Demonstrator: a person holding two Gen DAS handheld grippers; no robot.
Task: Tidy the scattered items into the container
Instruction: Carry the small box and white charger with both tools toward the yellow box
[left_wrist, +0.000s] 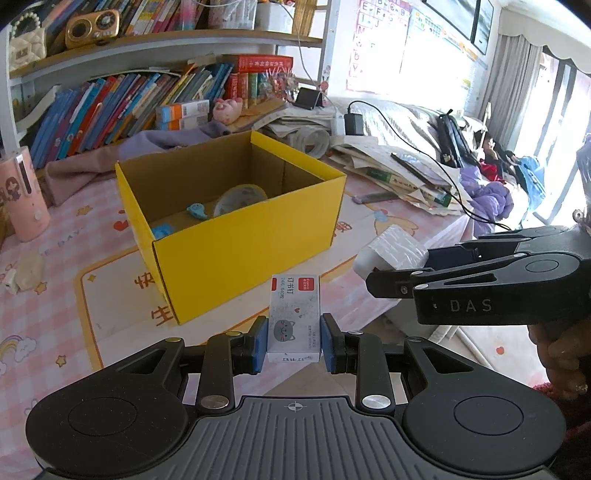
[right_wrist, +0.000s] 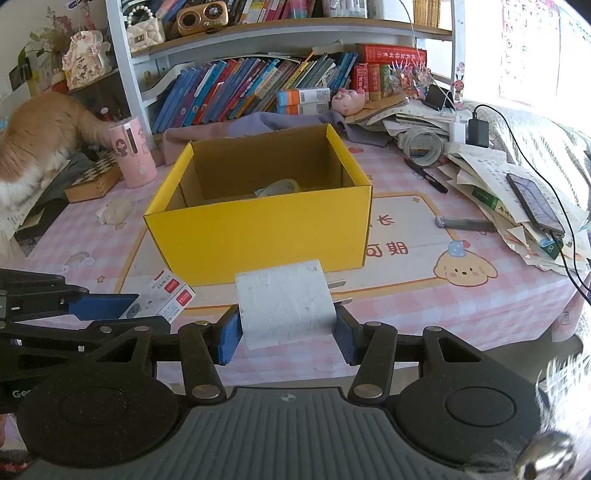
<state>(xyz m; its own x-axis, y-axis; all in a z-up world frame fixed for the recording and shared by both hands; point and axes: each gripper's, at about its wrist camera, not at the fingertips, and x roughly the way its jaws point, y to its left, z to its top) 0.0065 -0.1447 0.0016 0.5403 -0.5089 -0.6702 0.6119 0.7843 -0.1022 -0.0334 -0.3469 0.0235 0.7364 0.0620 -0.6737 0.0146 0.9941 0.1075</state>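
Yellow cardboard box (left_wrist: 236, 236) stands open on the pink checked tablecloth (right_wrist: 461, 306), the landmark for everything else. Inside it lie a small bowl (left_wrist: 239, 198) and two blue trinkets (left_wrist: 197, 212). Just in front of the box's near wall, the left gripper (left_wrist: 294, 341) is clamped on a small staple box (left_wrist: 294, 317) with a grey cat drawing, blue pads pressing both its sides. To the right of the box's front corner, the right gripper (right_wrist: 287, 328) is clamped on a white tissue roll (right_wrist: 284, 302), held off the cloth. Behind the box, books (right_wrist: 258, 85) lean on a shelf; a pink cup (right_wrist: 135, 151) stands at its left.
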